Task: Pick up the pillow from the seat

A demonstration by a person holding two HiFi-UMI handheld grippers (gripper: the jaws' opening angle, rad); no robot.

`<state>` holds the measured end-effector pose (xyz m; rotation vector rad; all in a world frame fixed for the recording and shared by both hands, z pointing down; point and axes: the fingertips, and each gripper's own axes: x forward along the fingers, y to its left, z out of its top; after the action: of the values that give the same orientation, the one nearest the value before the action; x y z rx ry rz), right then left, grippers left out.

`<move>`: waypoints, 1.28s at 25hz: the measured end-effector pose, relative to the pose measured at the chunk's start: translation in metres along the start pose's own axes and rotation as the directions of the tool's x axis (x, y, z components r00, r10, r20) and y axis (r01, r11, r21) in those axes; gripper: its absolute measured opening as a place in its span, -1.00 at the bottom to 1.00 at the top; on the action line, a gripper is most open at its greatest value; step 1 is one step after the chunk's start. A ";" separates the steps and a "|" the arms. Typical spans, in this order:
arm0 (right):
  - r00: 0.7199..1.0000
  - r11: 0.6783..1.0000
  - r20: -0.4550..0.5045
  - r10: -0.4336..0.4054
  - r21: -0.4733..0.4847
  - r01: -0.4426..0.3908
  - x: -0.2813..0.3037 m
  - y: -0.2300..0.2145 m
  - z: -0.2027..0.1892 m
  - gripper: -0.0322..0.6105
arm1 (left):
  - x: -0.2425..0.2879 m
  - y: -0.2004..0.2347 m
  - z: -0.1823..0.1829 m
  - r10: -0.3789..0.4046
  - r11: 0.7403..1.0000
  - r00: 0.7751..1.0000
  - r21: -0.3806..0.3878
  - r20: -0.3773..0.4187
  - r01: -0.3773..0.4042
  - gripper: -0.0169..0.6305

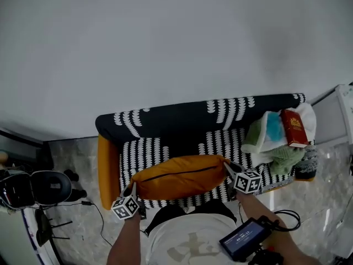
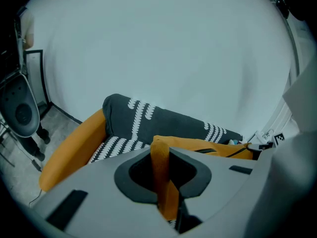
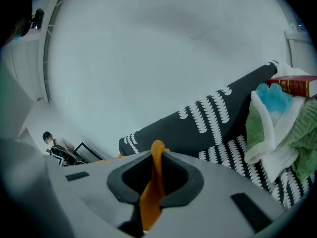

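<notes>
- Over the striped seat (image 1: 144, 148), the orange pillow (image 1: 179, 176) hangs between both grippers.
- Fingers of the left gripper (image 1: 132, 190) and right gripper (image 1: 228, 167) are clamped on its opposite corners.
- It looks soft and light, so corner pinches should hold.

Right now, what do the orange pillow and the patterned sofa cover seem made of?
The pillow looks like soft matte fabric: its pinched corners fold thin. The sofa cover seems matte printed cloth, dark with white marks; the weave is too small to tell.
</notes>
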<state>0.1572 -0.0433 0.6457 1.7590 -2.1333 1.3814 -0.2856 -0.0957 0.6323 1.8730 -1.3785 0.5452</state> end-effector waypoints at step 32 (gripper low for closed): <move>0.891 0.965 0.443 0.102 -0.261 0.020 -0.115 0.150 0.163 -0.76 | -0.106 -0.064 0.201 -0.346 0.933 0.883 0.214 0.318 0.289 -0.81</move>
<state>0.1534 -0.0681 0.3974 2.0881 -2.4403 0.6867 -0.2780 -0.1733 0.4093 2.3599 -1.2276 0.1602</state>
